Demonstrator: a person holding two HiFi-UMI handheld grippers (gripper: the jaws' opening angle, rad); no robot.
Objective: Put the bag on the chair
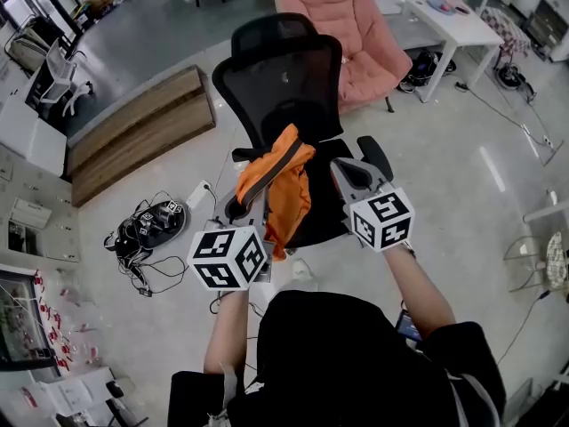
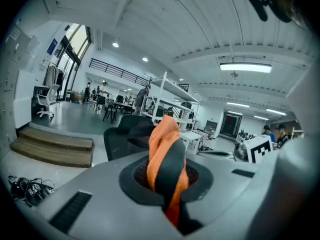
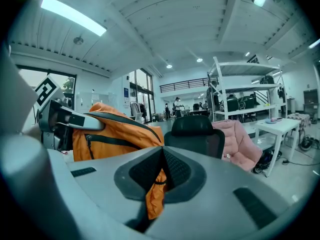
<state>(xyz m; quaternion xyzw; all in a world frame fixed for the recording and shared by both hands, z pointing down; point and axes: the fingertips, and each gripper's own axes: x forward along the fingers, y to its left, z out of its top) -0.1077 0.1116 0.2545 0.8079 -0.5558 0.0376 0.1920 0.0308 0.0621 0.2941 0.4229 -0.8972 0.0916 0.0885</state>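
Left gripper [image 1: 256,205] was clamped down, jaws pinched almost together on the orange bag [image 1: 286,181]. Its own view showed a twist of orange cloth and a black strap [image 2: 169,166] squeezed between them. Right gripper [image 1: 337,171] was closed too, jaws nipped on a fold of the bag's orange fabric with a thin black cord across it. Both had hold, one at each side, and the bag hung between them.

Biggest thing in sight was the glossy grey floor [image 1: 462,158]. Off to the left on it sat a long wooden platform [image 1: 142,132] with a step along its front. Straight ahead stood the black mesh chair [image 1: 283,78], backrest and headrest upright at the far side, seat toward the grippers. Behind it to the right was a pink armchair [image 1: 356,34], and beyond that a white table [image 1: 453,27] near the floor's far right corner.

As for the bag, it hung over the left front part of the chair's seat. Its top showed in front of the lower backrest and its lower end drooped past the seat's front edge. Whether it rested on the seat could not be told. Smallest of all, a tangle of black cables [image 1: 147,228] lay on the floor left of the chair's base, just in front of the platform.
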